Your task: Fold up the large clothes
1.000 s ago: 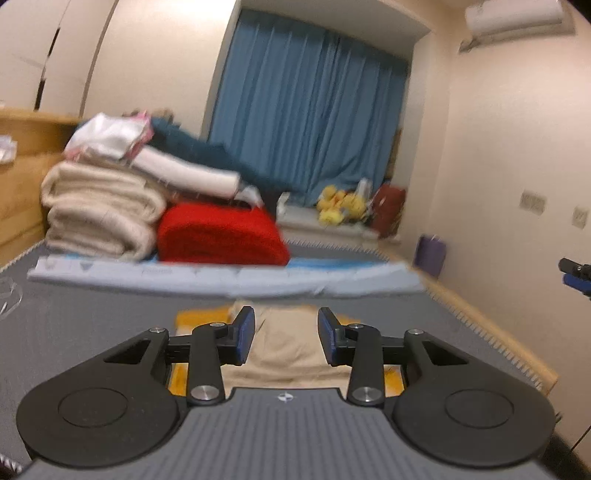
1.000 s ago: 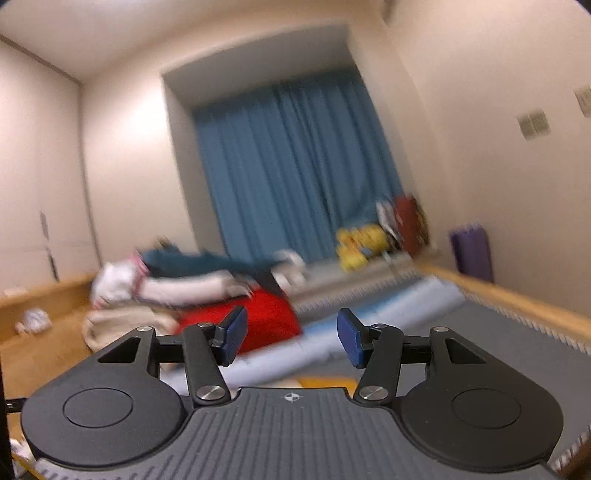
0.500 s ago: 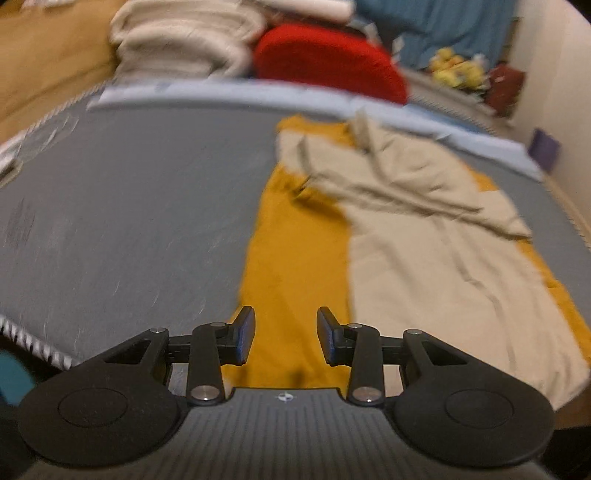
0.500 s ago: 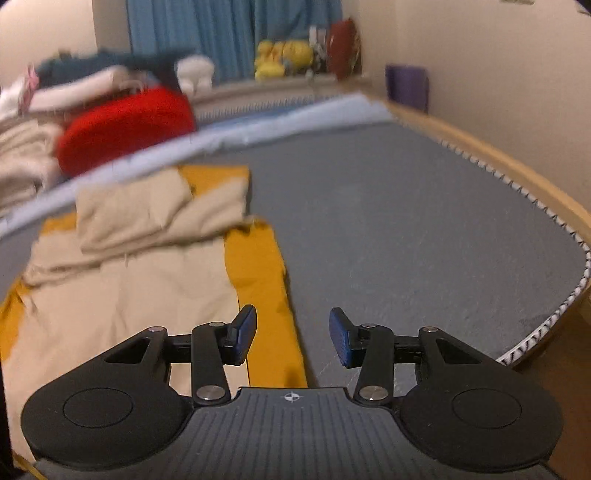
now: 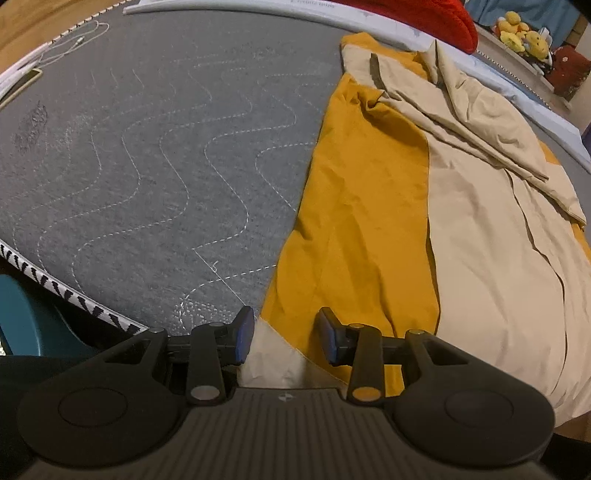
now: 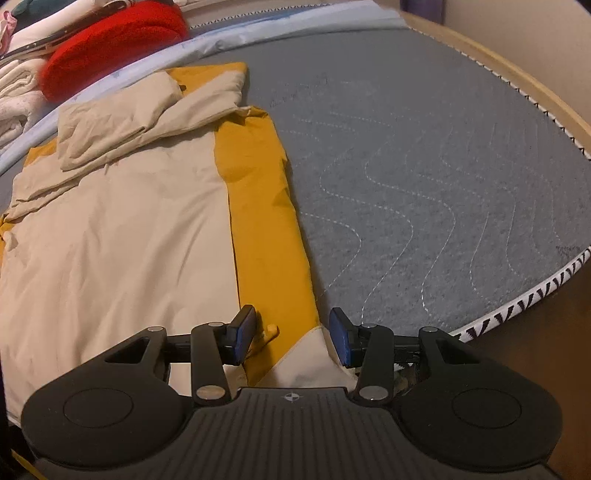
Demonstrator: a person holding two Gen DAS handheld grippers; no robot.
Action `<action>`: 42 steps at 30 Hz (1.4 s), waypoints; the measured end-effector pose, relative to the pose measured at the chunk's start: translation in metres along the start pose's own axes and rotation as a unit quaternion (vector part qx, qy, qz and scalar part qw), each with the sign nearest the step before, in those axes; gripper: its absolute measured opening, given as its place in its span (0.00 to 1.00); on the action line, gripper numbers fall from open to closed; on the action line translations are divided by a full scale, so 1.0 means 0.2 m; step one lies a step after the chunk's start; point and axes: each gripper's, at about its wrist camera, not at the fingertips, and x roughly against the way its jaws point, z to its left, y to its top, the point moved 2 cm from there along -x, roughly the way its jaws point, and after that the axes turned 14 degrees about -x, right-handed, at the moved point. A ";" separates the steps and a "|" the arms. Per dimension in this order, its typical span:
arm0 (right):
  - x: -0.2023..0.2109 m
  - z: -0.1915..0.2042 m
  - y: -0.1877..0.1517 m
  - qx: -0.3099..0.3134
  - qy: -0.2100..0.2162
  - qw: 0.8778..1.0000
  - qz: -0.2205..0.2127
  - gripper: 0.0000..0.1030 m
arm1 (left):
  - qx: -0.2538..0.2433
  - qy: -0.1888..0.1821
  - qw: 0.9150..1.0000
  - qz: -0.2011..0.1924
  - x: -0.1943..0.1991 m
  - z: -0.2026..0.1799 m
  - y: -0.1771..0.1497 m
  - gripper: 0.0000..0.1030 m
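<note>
Grey quilted mattress — wooden bed frame, beige wall beyond.

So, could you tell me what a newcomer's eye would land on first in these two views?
Most likely the large mustard-and-beige garment spread lengthwise on the grey quilted mattress, its top end bunched in loose folds. Next, the left gripper and right gripper, each poised with open jaws over one of the garment's near corners. Behind it, a bright red folded blanket lies at the far end.

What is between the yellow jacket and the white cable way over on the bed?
Only bare grey mattress lies between the jacket and the white cable, as the left wrist view shows.
</note>
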 end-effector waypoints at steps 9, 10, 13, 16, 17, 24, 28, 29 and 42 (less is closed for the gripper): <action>-0.04 0.02 -0.01 0.002 -0.012 1.000 0.010 0.44 | 0.000 -0.009 1.000 0.005 -0.04 0.02 -0.01 0.46; -0.05 0.02 -0.01 0.001 -0.012 1.000 0.011 0.42 | -0.003 -0.009 1.000 0.005 -0.04 0.01 -0.01 0.46; -0.04 0.03 -0.02 0.003 -0.012 1.000 0.011 0.34 | -0.010 -0.008 1.000 0.004 -0.04 -0.01 -0.01 0.46; -0.04 0.04 -0.03 0.008 -0.014 1.000 0.009 0.22 | -0.013 -0.015 1.000 0.002 -0.04 -0.01 -0.01 0.35; -0.03 0.04 -0.03 0.009 -0.013 1.000 0.008 0.18 | -0.016 -0.017 1.000 0.002 -0.03 -0.01 -0.01 0.27; 0.00 0.04 -0.02 0.000 -0.003 1.000 0.002 0.09 | 0.000 -0.048 0.999 -0.006 0.07 0.01 -0.03 0.16; -0.03 0.05 -0.03 0.005 -0.021 1.000 0.012 0.16 | 0.002 -0.034 0.999 0.028 -0.01 0.01 -0.04 0.31; -0.04 0.06 -0.03 0.006 -0.024 1.000 0.014 0.16 | 0.004 -0.035 0.999 0.032 -0.02 0.01 -0.05 0.32; 0.03 0.05 -0.02 -0.005 0.000 1.000 -0.011 0.06 | -0.007 -0.025 0.999 -0.024 0.10 0.01 -0.01 0.09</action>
